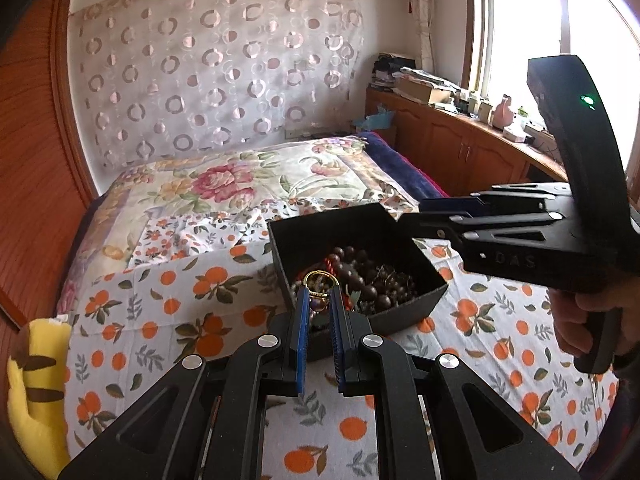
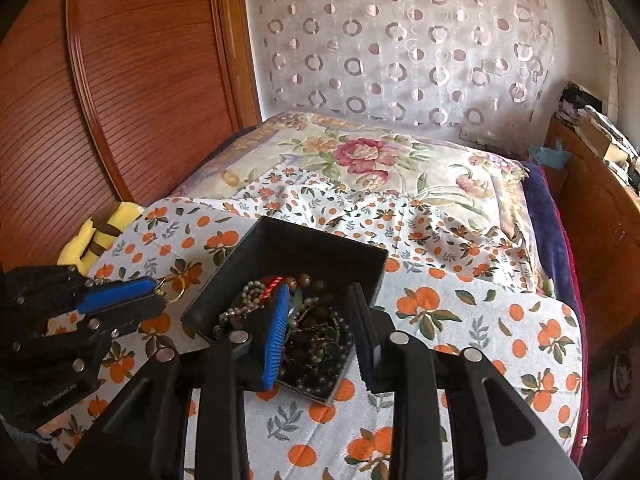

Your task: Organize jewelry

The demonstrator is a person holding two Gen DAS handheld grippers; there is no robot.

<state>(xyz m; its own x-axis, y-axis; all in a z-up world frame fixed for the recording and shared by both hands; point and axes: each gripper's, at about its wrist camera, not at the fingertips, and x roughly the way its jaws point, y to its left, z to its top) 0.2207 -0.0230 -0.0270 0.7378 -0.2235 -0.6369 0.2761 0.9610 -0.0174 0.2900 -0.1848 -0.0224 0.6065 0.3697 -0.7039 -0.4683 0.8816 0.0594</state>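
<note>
A black open box [image 1: 404,304] [image 2: 304,240] full of dark bead strings, chains and a red piece sits on the orange-print cloth. My left gripper [image 1: 319,294] is shut on a gold ring [image 1: 318,280] and holds it at the box's near left edge; in the right wrist view the left gripper [image 2: 158,294] and ring [image 2: 172,286] are just left of the box. My right gripper [image 2: 320,300] is open and empty, its fingers spread above the box's near end; it also shows in the left wrist view [image 1: 424,216].
The orange-print cloth [image 1: 180,320] covers the bed's near end, with a floral quilt [image 2: 360,152] behind. A yellow plush toy [image 1: 36,392] lies at the left edge. A wooden wardrobe [image 2: 120,80] stands left, a cluttered cabinet [image 1: 460,140] right.
</note>
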